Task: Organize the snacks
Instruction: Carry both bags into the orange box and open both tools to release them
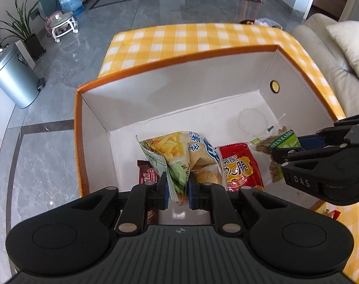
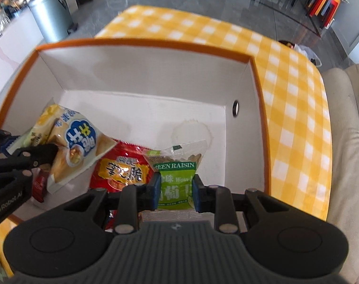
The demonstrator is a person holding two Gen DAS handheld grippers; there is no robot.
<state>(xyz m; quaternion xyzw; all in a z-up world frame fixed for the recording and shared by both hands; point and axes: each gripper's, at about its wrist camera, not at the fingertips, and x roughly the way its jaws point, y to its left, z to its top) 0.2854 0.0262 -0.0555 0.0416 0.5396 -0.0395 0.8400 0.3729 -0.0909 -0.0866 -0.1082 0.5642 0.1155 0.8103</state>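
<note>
Grey marble floor all round, yellow checked tablecloth under an orange-rimmed box. Inside the box, near its front wall, snacks packed side by side: red packet flat in the middle, small brown bar against the left wall. Above the box floor, left gripper clamped on the tail of the fries bag, gripped by the sealed edge, probably so the puffed body hangs free for lowering. Right of the red packet, right gripper pinched on the green raisin pack, low in the box, apparently being slotted in beside it.
</note>
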